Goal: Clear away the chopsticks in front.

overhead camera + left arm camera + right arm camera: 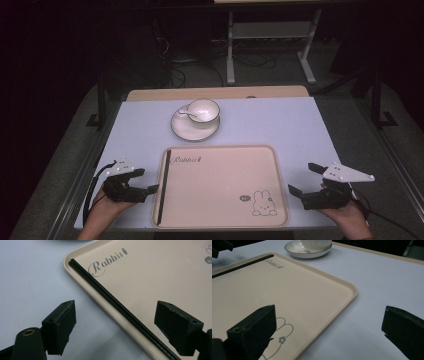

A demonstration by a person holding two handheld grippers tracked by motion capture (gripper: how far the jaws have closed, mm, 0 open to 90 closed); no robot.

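Now, chopsticks [163, 185] in tray [220, 222], spoon [186, 114] in cup [203, 110]

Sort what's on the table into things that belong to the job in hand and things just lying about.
In the job: black chopsticks, beige tray, open left gripper.
Lying about: bowl, spoon, plate, open right gripper.

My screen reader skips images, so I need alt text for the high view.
A beige tray lies between the open left gripper and open right gripper, black chopsticks along its left edge. Beyond it, a cup and spoon sit on a saucer.
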